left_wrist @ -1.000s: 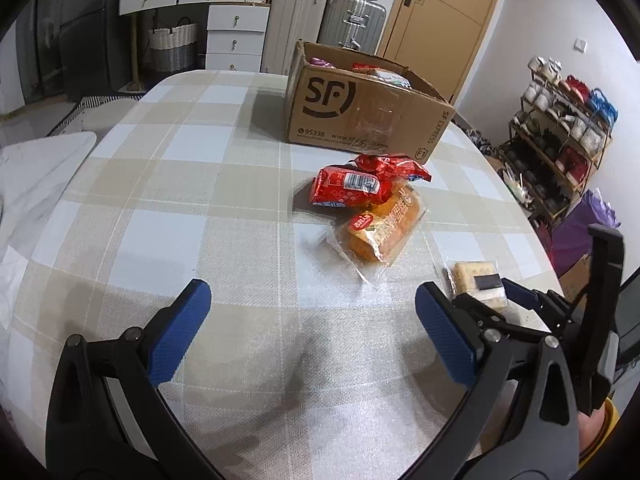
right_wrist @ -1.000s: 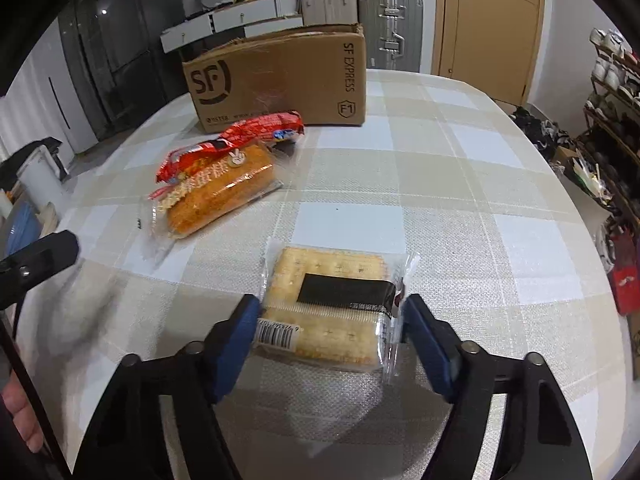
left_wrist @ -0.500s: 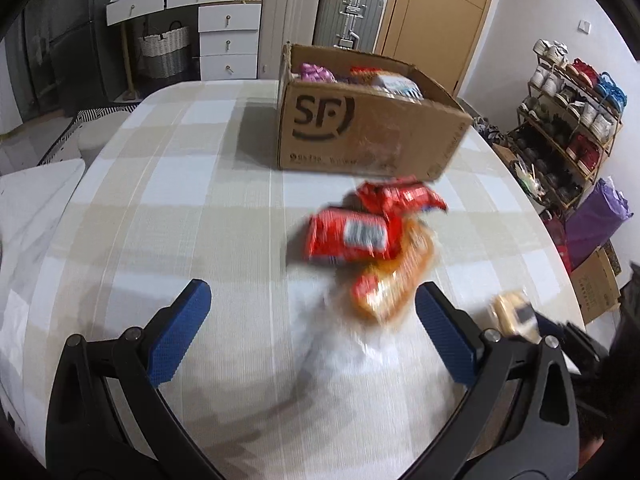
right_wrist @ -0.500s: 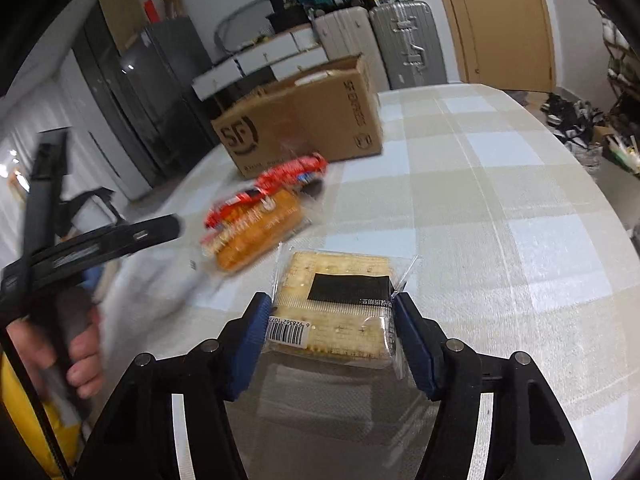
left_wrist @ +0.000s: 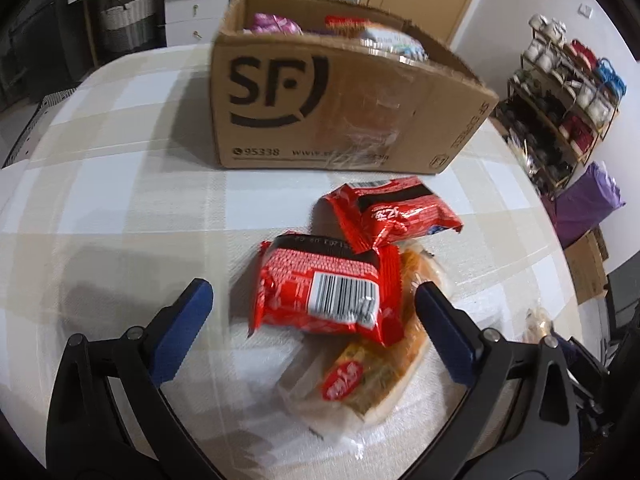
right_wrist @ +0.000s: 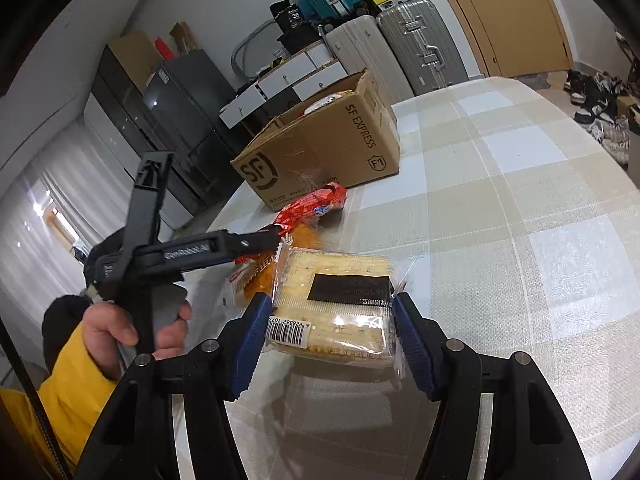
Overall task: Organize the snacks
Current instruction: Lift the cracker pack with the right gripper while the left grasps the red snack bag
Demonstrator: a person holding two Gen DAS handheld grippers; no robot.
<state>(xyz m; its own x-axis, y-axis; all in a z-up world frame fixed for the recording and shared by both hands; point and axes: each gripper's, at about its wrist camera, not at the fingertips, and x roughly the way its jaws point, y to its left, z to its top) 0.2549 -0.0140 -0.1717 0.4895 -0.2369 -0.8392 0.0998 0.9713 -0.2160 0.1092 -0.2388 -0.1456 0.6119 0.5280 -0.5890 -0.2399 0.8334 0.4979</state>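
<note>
The cracker packet (right_wrist: 334, 308) is a clear-wrapped stack of pale crackers with a black label and a barcode. It sits between the two blue pads (right_wrist: 250, 342) of the right gripper (right_wrist: 328, 342), which press on its left and right sides; the packet appears raised off the tabletop (right_wrist: 520, 208), with its shadow below it. The right gripper's jaws closed further during the last second and are now clamped on the packet.

The other loose snacks lie just beyond, in a cluster on the checked tabletop. A red packet with a barcode (left_wrist: 330, 294) lies on the upper end of a clear-wrapped orange bread loaf (left_wrist: 372, 376). A second red packet (left_wrist: 390, 216) lies behind it, overlapping its far edge, near the front wall of the cardboard box (left_wrist: 320, 108).

The left gripper (left_wrist: 314, 324) is wide open, and its jaws have just closed slightly. Its blue pads stand on either side of the barcode packet and touch nothing; the right pad overlaps the loaf in this view. In the right wrist view, a hand (right_wrist: 128, 332) in a yellow sleeve (right_wrist: 68, 396) grips the handle of this gripper.

The cardboard box stands open-topped on the tabletop, marked "SF", and contains several snack packets (left_wrist: 372, 36). Suitcases (right_wrist: 400, 48) and a white drawer unit (left_wrist: 196, 8) stand behind the tabletop; a shoe rack (left_wrist: 568, 92) stands at the right.
</note>
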